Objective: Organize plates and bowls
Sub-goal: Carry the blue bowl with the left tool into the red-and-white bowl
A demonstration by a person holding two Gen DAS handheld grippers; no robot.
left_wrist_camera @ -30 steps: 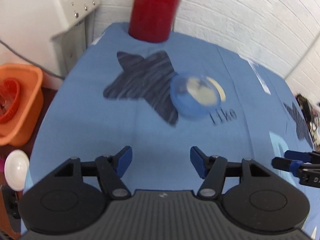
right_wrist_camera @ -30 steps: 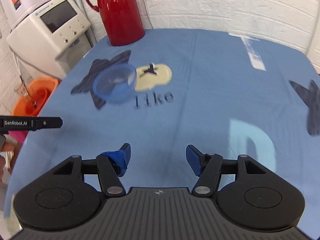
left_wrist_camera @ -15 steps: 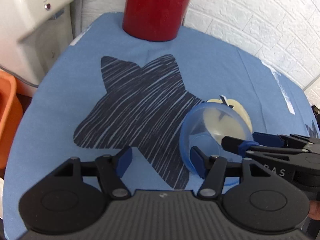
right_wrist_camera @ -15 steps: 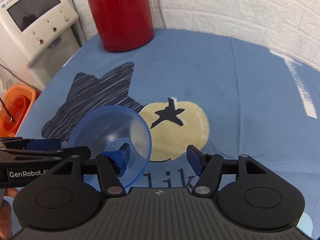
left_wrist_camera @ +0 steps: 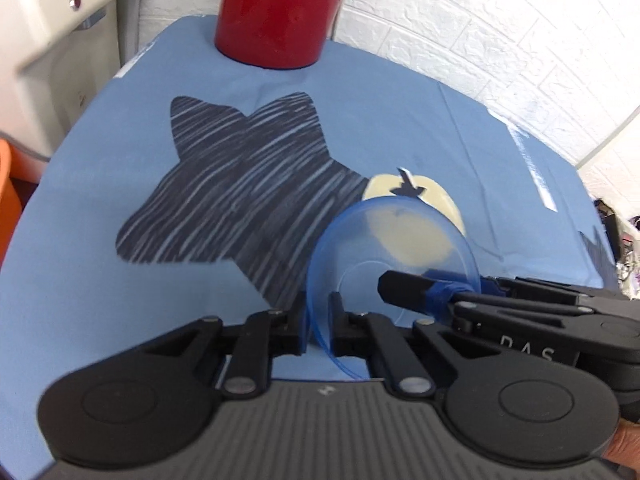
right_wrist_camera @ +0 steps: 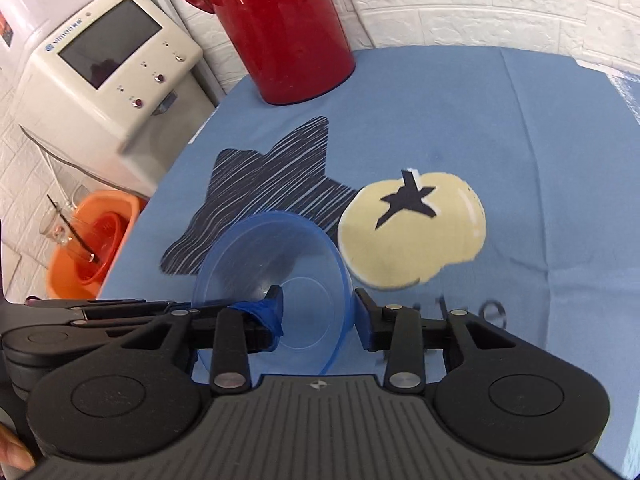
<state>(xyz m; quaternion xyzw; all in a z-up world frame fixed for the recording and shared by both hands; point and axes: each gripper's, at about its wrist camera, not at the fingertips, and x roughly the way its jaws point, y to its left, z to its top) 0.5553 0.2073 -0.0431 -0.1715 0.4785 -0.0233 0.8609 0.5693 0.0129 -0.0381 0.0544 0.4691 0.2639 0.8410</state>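
Since half a second ago the left gripper [left_wrist_camera: 318,326] has closed narrow on the bowl [left_wrist_camera: 390,264] rim; bowl tilted above the cloth [left_wrist_camera: 100,280]. Right view: right gripper [right_wrist_camera: 318,310] straddles the far wall, wider, unclamped; squeeze evenly, lift level.

One translucent blue bowl [left_wrist_camera: 394,248] sits on the one blue tablecloth [right_wrist_camera: 540,128], and two grippers reach it: the left gripper [left_wrist_camera: 318,326] and the right gripper [right_wrist_camera: 318,312]. One red jug [right_wrist_camera: 280,28] stands at the back. Beside the table are one white appliance [right_wrist_camera: 108,64], one orange basin [right_wrist_camera: 94,240] and one glass cup [right_wrist_camera: 60,224].
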